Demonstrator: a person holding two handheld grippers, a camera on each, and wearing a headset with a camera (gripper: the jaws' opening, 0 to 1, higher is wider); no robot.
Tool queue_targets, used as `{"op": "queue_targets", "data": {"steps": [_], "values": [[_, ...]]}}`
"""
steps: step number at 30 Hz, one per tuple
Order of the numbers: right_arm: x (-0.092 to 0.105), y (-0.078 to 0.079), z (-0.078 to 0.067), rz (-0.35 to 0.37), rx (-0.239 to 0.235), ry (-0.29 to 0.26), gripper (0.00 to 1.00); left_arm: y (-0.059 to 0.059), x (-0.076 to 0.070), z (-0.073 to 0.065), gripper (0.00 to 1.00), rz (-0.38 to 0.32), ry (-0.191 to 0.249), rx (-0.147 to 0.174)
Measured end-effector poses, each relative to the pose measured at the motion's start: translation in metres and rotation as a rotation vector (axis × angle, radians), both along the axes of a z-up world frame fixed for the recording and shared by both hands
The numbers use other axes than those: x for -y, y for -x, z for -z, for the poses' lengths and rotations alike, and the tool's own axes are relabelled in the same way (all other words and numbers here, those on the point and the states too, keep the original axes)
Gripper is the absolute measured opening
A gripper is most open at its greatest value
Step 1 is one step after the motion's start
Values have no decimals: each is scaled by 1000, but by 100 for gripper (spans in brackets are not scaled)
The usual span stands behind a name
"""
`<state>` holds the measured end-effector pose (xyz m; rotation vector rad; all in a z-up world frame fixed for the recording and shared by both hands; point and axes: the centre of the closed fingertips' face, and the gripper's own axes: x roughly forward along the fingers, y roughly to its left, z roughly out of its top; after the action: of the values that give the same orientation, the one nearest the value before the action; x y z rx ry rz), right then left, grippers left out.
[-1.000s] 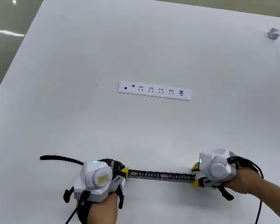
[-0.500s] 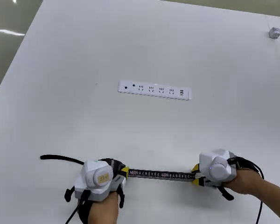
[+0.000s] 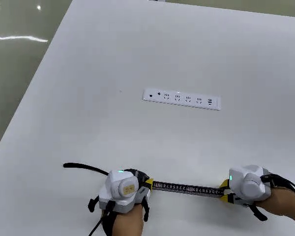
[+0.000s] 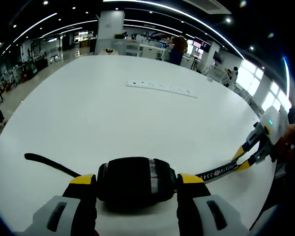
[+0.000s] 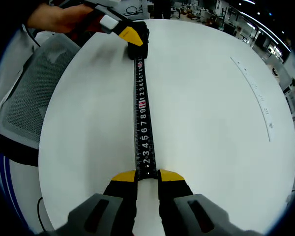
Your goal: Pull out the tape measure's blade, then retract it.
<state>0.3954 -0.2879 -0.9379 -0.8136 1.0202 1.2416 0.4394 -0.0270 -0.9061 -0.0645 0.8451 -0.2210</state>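
The white table (image 3: 137,59) lies smooth and wide ahead of both grippers, its left edge slanting away against a glossy grey-green floor (image 3: 14,73). The work sits on the person's side of the table. A white power strip (image 3: 182,99), long and flat, lies well apart beyond the grippers. The left gripper (image 4: 136,181) has its yellow-tipped jaws closed on the tape measure case (image 4: 136,172), a rounded black body resting on the tabletop. A thin black strap (image 3: 83,167) curls off to its left. The blade (image 5: 141,108), a narrow black strip with white numerals, stretches flat along the table to the right gripper (image 5: 147,175), whose jaws pinch its free end.
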Motion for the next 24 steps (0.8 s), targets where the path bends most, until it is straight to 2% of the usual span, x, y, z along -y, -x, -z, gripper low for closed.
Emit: {"op": "queue_targets", "data": {"steps": [24], "values": [[0, 1, 0, -17, 4, 3, 13, 0, 0, 0, 61, 12, -10, 0]]}}
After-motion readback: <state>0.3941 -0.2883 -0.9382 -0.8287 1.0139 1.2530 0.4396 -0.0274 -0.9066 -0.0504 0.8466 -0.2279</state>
